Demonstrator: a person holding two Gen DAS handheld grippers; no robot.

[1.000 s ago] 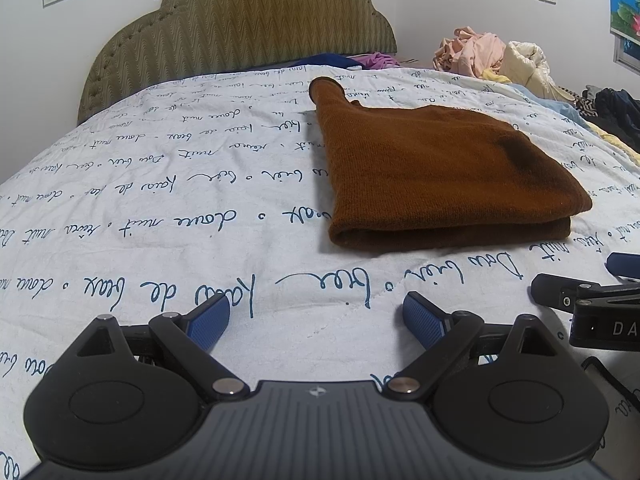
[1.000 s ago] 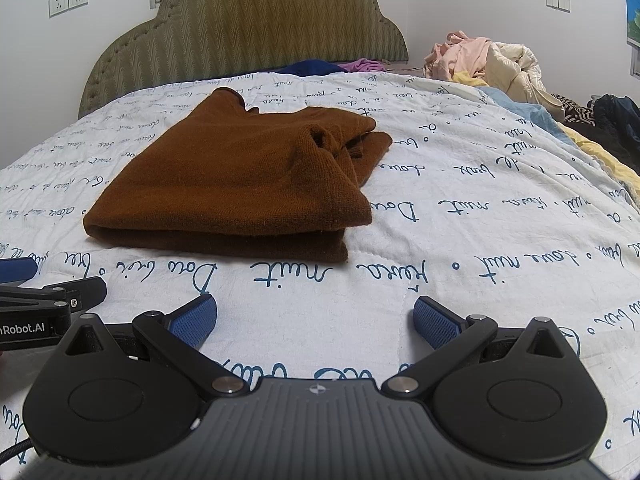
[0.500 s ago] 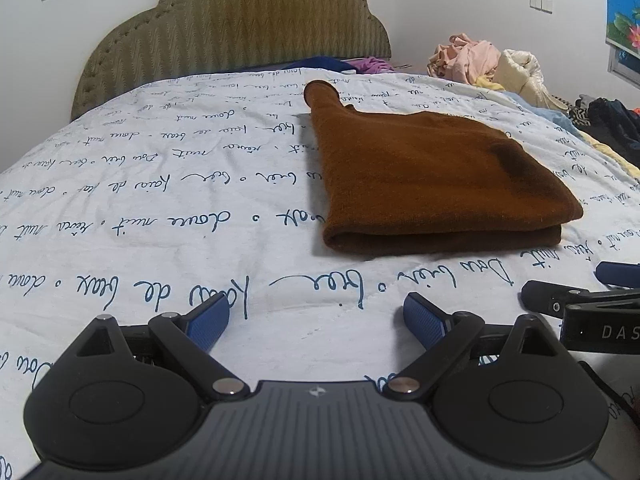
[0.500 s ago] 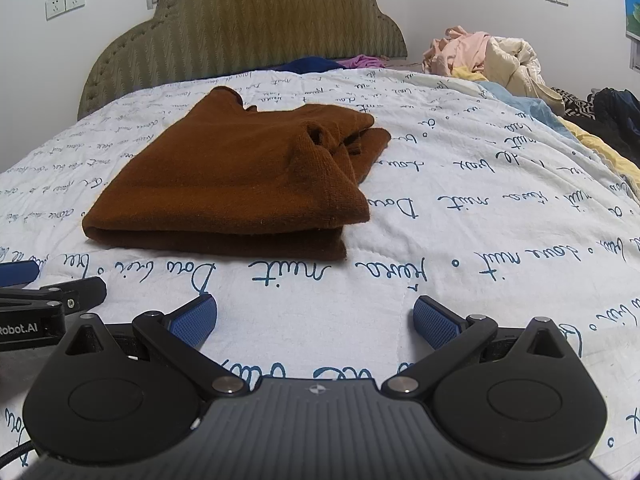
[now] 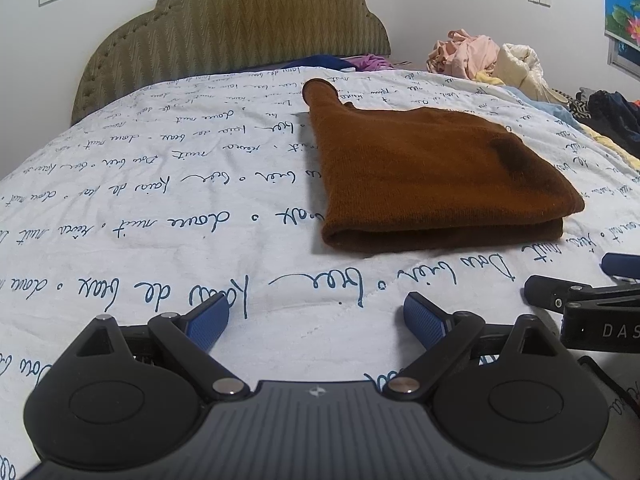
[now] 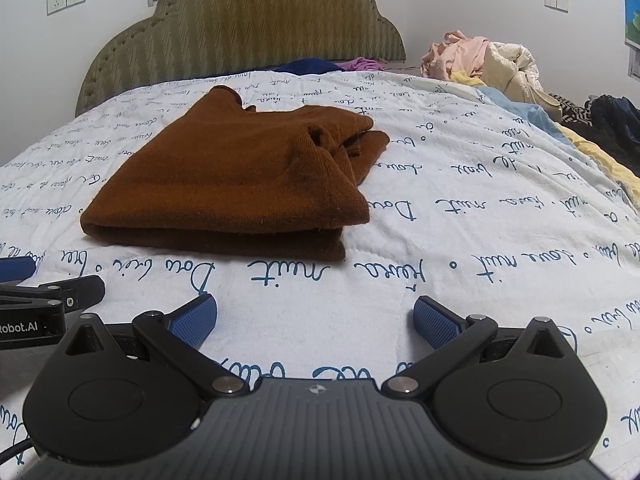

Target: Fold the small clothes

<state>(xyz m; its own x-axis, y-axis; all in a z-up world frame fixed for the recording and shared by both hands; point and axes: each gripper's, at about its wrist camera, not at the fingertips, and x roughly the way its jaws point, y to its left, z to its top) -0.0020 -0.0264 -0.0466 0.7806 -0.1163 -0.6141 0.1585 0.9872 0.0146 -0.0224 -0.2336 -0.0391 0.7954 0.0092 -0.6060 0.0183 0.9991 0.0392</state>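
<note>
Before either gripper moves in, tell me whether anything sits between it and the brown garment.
Nothing visible does. Only bare printed bedspread lies between the open left gripper and the folded brown garment, and likewise ahead of the open right gripper. The clothes pile sits far off by the wall.

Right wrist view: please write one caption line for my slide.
Open right gripper hovers before a folded brown garment on the script-printed bedspread.

Brown knit garment (image 5: pixel 424 176) lies folded flat on the bed, perhaps a sweater.
</note>
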